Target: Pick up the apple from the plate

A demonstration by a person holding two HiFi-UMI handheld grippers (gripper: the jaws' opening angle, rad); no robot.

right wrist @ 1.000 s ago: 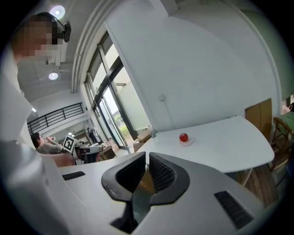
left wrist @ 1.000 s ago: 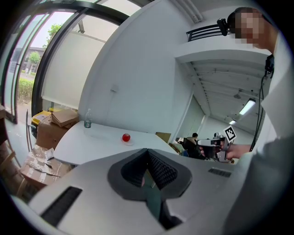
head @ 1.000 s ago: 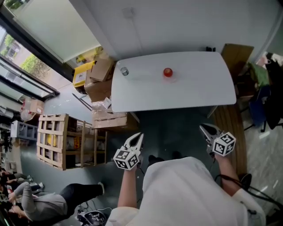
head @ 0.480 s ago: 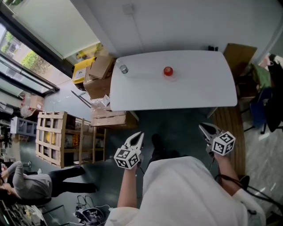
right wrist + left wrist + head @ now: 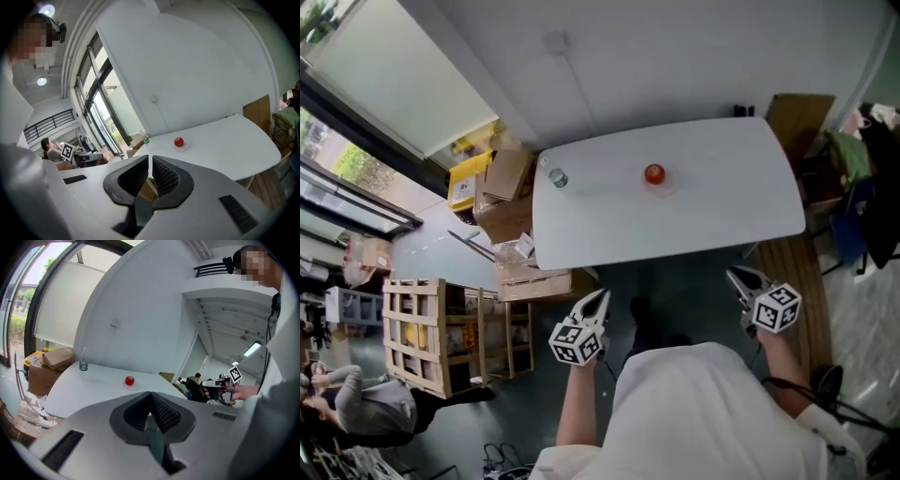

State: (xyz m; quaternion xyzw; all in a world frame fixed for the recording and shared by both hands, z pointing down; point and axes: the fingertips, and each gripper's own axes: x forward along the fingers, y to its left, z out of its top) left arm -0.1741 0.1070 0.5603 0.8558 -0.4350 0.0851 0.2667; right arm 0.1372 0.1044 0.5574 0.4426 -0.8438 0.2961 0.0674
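1. Left hand-held gripper [image 5: 600, 294]: sits low in front of the torso, short of the bench's near edge, at the end of a bare forearm [image 5: 579, 412] stretched forward. Points toward the bench and slightly down. Jaws pressed together, nothing between them. Marker cube [image 5: 577, 342] faces up, just behind the jaws.
2. Right hand-held gripper [image 5: 734, 275]: sits at about the same height on the opposite side of the torso, near the bench's right-hand corner. Points forward and slightly down, tip angled a little inward. Jaws closed on each other, empty. Carries its own marker cube [image 5: 776, 307] above the holding hand.
3. Apple [image 5: 654, 173]: red, rests on a small pale plate [image 5: 664, 185] near the middle of the bench, toward the wall side. Lies well apart from both jaw tips, untouched.
4. Bench [image 5: 712, 206]: white top with rounded corners, set against a white wall.
5. Bottle [image 5: 557, 177]: clear, stands upright near the bench's left end, well apart from the apple.
6. Cardboard boxes [image 5: 506, 183]: stacked on the floor beside the bench's left end, with a wooden crate [image 5: 417, 342] nearer the viewer.
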